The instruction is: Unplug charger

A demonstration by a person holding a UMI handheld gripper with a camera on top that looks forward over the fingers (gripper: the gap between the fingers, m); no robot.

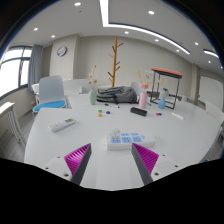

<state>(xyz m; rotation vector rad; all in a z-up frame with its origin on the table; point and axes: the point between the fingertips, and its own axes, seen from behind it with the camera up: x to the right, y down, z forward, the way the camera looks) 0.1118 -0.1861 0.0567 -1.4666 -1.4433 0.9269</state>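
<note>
1. My gripper (pixel 112 160) is open, w/ nothing between the pink pads (pixel 78 158).
2. It hangs over a white table (pixel 180 135).
3. Can't pick out the charger w/ certainty; a small blue-white thing (pixel 121 141) lies just ahead of the fingers.
4. Further back: a black block (pixel 139 111), bottles (pixel 94 96), a white remote (pixel 63 125).
5. Chair (pixel 51 92) at the table's far side.

No text, label, brand or number can be read anywhere. The wall clock (pixel 61 50) is too small for its face to be made out, and the small flat items on the table (pixel 40 135) show no legible print.
</note>
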